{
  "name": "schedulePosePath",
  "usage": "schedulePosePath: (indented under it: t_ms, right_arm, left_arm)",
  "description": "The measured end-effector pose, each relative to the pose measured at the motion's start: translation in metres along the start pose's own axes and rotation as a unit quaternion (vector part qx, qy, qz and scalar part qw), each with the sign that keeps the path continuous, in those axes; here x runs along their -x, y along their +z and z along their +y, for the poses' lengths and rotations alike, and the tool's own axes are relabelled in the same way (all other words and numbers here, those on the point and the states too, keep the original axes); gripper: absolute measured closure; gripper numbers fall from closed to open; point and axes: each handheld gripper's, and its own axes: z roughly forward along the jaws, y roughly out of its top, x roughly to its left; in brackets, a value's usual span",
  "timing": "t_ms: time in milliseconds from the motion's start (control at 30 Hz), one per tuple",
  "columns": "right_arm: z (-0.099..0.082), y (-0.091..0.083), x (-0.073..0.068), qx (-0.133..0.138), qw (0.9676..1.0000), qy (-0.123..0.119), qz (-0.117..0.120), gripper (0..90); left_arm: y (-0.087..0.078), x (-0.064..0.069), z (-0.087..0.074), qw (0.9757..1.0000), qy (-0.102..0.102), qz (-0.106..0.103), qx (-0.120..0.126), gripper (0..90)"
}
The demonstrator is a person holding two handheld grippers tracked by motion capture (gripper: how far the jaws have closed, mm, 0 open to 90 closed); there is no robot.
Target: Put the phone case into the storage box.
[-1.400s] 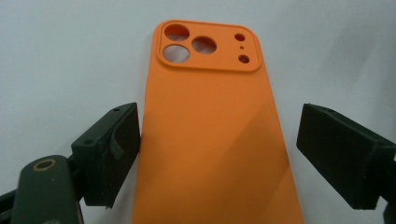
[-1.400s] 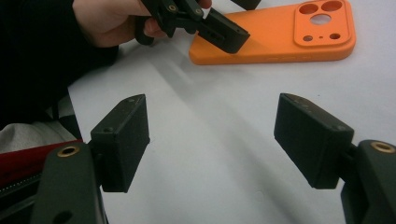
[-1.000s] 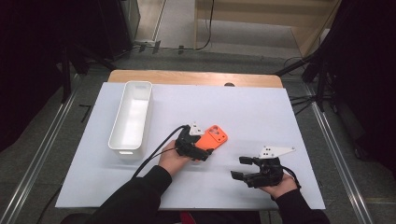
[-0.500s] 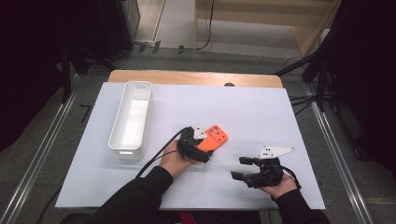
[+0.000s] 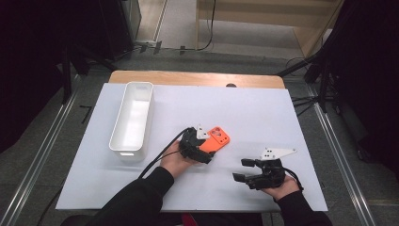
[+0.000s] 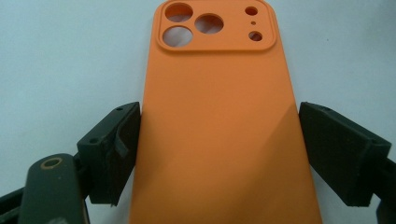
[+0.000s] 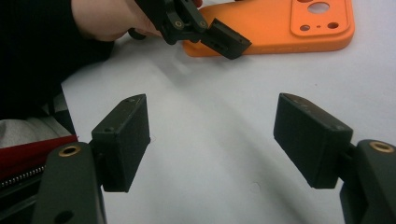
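An orange phone case (image 5: 219, 138) lies back up on the white table cover (image 5: 263, 113), camera cut-outs at its far end. My left gripper (image 5: 208, 149) is open and straddles the case's near half. In the left gripper view the case (image 6: 215, 116) runs up between the two jaws, and each finger (image 6: 109, 149) sits right at a long edge. My right gripper (image 5: 239, 170) rests open near the front right of the table with nothing between its fingers (image 7: 123, 140). In the right gripper view it faces the case (image 7: 280, 28) and the left gripper (image 7: 205, 32).
A long white bin (image 5: 133, 117) stands at the left of the cover, a hand's width from the left gripper. The wooden table edge (image 5: 188, 77) runs along the back. A black cable (image 5: 162, 153) trails from the left gripper toward the person.
The left gripper has shifted slightly around the near end of the orange case. The right gripper and the case have stayed where they were.
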Motion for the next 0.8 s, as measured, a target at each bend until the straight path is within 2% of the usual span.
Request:
schedulePosePath:
  t_ms: [233, 467, 700, 800]
  right_arm:
    - [-0.001, 0.0, 0.003, 0.0, 1.0, 0.007, -0.002, 25.7]
    - [-0.001, 0.0, 0.003, -0.001, 1.0, 0.009, -0.003, 25.8]
    - [-0.001, 0.001, 0.004, -0.001, 0.9999, 0.01, -0.004, 26.0]
    - [-0.001, 0.001, 0.004, 0.0, 0.9999, 0.01, -0.004, 26.0]
  left_arm:
    - [-0.001, 0.0, 0.001, 1.0, -0.002, -0.002, -0.006, 16.7]
    - [-0.005, -0.003, 0.003, 0.9997, -0.016, -0.018, -0.009, 16.7]
    - [-0.015, -0.006, 0.007, 0.9988, -0.031, -0.038, 0.007, 16.7]
    - [-0.022, -0.01, 0.01, 0.9973, -0.047, -0.053, 0.02, 16.7]
